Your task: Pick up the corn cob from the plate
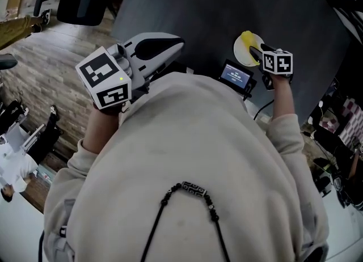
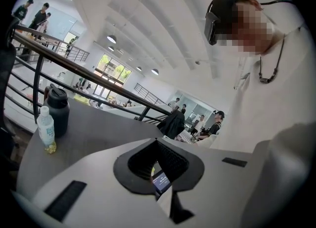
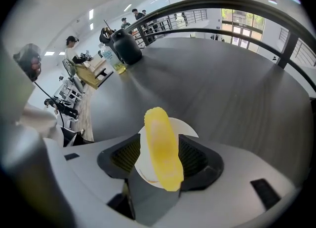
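We hold our right gripper [image 3: 160, 159] with jaws spread around the corn cob [image 3: 160, 145], which lies ungripped and unlifted on the plate [image 3: 189, 127], while our left gripper [image 2: 159, 167] hangs closed and empty.

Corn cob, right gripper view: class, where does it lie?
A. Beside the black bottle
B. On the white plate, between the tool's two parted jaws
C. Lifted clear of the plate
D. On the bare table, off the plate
B: the corn cob lies on the white plate, and the right tool has a jaw on either side of it, standing apart.
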A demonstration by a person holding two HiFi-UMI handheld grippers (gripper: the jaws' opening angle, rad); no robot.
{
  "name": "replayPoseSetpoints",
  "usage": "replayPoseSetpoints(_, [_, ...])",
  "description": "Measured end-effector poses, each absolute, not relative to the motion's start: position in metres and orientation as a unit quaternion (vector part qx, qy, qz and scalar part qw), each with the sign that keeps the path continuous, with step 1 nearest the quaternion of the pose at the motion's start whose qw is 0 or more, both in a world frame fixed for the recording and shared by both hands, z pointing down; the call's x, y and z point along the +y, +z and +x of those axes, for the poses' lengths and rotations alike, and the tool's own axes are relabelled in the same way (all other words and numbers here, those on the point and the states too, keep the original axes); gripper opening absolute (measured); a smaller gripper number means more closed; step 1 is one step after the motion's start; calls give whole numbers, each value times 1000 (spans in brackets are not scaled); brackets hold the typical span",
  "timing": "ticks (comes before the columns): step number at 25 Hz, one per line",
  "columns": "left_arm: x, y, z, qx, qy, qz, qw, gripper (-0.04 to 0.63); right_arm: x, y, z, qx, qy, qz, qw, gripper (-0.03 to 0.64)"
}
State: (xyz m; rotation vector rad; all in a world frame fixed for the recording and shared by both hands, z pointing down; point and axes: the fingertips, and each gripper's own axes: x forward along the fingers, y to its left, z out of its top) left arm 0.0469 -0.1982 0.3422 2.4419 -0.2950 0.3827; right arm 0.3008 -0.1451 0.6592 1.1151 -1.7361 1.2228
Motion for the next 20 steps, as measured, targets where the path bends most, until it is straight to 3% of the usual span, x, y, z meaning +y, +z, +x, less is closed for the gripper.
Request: replayPoseSetpoints(20, [-178, 346, 26, -158, 139, 919, 335, 0, -143, 696, 293, -666, 462, 394, 435, 287])
